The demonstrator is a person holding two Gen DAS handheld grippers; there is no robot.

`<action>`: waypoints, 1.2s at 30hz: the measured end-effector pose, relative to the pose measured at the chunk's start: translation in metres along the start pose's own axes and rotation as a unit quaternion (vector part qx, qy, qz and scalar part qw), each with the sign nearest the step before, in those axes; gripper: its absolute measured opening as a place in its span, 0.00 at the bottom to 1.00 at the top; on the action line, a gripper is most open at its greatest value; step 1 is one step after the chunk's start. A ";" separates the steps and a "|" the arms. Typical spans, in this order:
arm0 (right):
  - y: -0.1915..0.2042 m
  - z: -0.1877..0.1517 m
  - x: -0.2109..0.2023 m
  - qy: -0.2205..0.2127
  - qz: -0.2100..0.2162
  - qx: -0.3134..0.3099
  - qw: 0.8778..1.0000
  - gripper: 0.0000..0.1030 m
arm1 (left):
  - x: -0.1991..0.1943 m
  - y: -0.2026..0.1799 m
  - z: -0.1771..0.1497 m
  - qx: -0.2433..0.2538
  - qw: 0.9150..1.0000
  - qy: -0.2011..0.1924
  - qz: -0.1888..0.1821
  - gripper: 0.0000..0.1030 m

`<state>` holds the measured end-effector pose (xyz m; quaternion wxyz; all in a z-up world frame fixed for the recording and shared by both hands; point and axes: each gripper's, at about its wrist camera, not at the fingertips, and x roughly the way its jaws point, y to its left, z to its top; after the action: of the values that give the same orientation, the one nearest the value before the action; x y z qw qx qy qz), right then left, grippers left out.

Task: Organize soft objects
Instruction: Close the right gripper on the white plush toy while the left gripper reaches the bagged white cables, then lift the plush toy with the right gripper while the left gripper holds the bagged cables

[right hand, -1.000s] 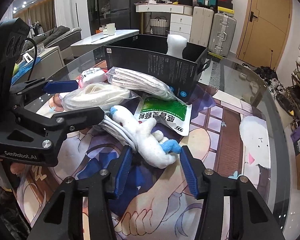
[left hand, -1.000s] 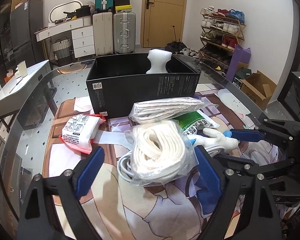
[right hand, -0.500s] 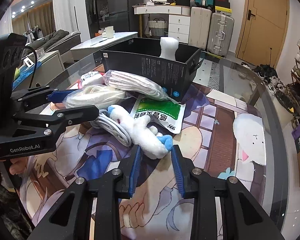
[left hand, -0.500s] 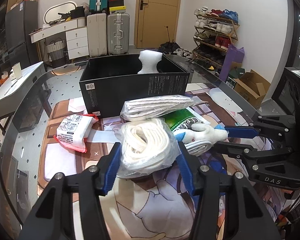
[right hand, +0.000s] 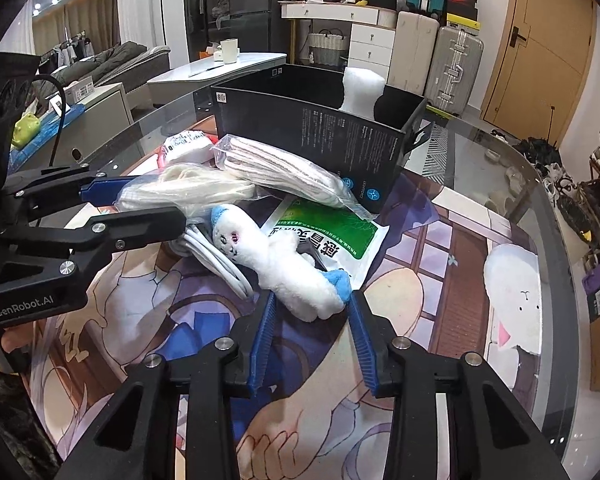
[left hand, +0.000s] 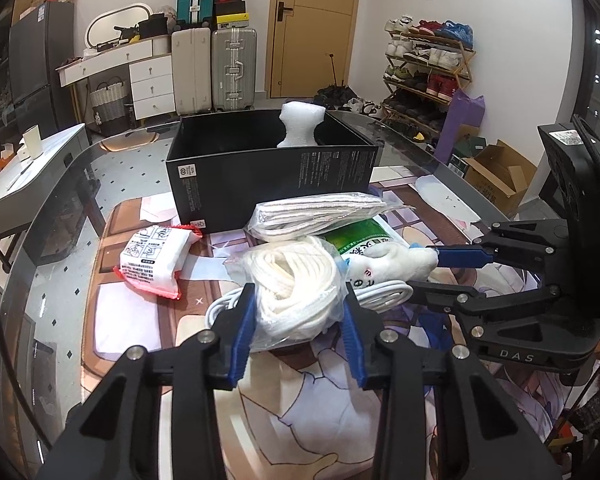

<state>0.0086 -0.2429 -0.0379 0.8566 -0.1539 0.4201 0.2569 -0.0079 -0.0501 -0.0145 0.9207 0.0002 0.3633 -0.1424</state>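
A clear bag of coiled white rope (left hand: 288,268) lies on the printed mat. My left gripper (left hand: 299,292) has a blue pad pressing on each side of the bag, and its jaws are closing. Beside the bag lies a white plush toy (right hand: 260,248) with blue tips. My right gripper (right hand: 312,296) is shut on the toy's near end. An open black box (left hand: 268,176) stands behind them with a white foam piece (left hand: 300,124) inside. In the right wrist view the left gripper (right hand: 140,206) reaches in from the left onto the rope bag (right hand: 188,192).
A bagged striped cloth (left hand: 320,212) leans against the box, over a green packet (left hand: 356,240). A red and white pack (left hand: 152,264) lies to the left. A coiled white cable (left hand: 380,294) sits under the plush toy. The glass table's edge curves around the mat.
The left jaws came in from wide open onto the rope bag. The right jaws narrowed onto the plush toy's end. Neither object has left the mat.
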 end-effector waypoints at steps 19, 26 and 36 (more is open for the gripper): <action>-0.005 -0.006 -0.037 -0.042 0.010 0.031 0.999 0.01 | -0.016 0.002 -0.003 -0.003 1.000 -0.012 0.024 0.34; 0.006 0.000 -0.039 -0.050 -0.014 -0.016 0.999 0.55 | -0.017 0.002 -0.004 -0.004 1.000 -0.012 0.024 0.34; 0.006 0.017 -0.023 -0.023 -0.045 -0.068 0.996 0.68 | -0.016 0.008 0.002 -0.009 1.000 -0.011 0.023 0.34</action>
<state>0.0036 -0.2371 -0.0096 0.8644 -0.2247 0.3743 0.2495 -0.0154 -0.0382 -0.0035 0.9275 -0.0013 0.3546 -0.1180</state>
